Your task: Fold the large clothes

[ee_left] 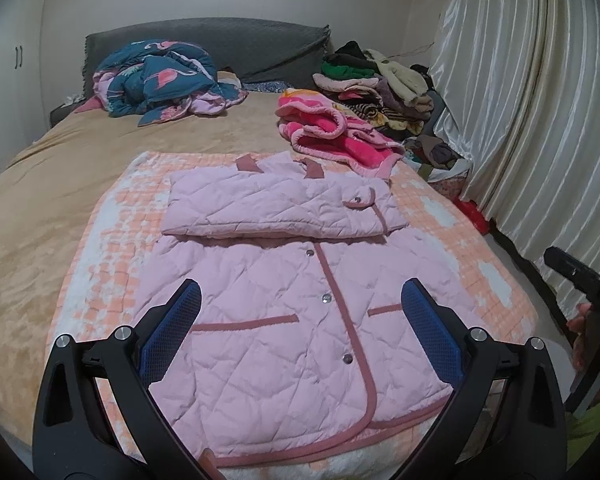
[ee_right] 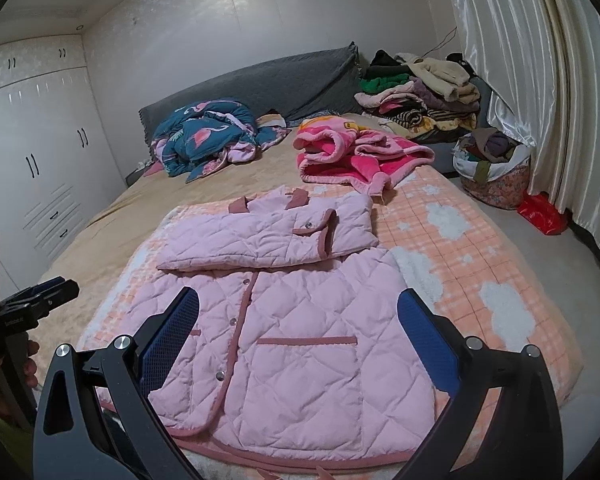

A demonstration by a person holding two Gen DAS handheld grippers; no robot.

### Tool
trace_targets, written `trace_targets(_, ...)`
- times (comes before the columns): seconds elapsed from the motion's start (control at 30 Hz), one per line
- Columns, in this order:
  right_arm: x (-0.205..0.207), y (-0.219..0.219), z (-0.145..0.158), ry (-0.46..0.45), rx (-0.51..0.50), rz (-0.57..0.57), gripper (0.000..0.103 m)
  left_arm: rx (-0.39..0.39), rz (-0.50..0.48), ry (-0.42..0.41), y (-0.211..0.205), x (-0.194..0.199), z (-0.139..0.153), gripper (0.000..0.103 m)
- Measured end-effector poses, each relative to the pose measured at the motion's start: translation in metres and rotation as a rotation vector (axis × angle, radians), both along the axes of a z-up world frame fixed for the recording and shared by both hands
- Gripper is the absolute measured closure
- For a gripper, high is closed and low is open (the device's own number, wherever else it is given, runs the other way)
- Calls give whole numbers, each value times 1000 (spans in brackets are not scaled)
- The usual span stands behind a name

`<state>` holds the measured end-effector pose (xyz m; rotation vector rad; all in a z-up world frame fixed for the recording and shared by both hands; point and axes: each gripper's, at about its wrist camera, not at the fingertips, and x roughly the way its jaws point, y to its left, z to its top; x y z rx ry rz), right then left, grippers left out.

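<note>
Now mid-fold: pink quilted jacket [ee_left: 284,320] lies flat on peach checked blanket [ee_left: 440,208] w/ sleeves folded across chest. Left gripper [ee_left: 300,320] & right gripper [ee_right: 298,328] hover spread, empty. Next, prob.: grab hem corners, fold up toward collar.

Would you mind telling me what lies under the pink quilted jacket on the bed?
An orange-and-white checked blanket with white cloud shapes shows all around the pink quilted jacket, spread over a tan bedsheet. Whatever lies directly beneath the jacket is covered.
</note>
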<state>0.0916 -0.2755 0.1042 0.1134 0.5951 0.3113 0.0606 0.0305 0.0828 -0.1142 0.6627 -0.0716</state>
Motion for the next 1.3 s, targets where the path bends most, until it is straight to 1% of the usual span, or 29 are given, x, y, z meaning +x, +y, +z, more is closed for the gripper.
trace_targets(0.17,-5,-4,-3,0,-12,-3,4,-3,3,17,0,-8,-8,9)
trace_targets(0.47,-11,-8,-10,5,-26,4,4,18,26,40,0,-17,-20,9)
trace_targets(0.67,-14,-9,-23,24,-53,14,4,31,41,58,2,-23,-31,9)
trace_targets(0.87,-14,-16,-44,56,-70,2,4,51,64,109,9,-24,-53,9)
trace_targets(1.0,-11,-18,-59,84,-79,-3,4,46,90,147,20,-24,-71,9)
trace_targets(1.17,-8,-23,-76,100,-80,-16,4,53,121,188,33,-25,-93,9)
trace_targets(1.3,-8,-27,-84,103,-110,-38,4,53,147,220,44,-26,-105,9)
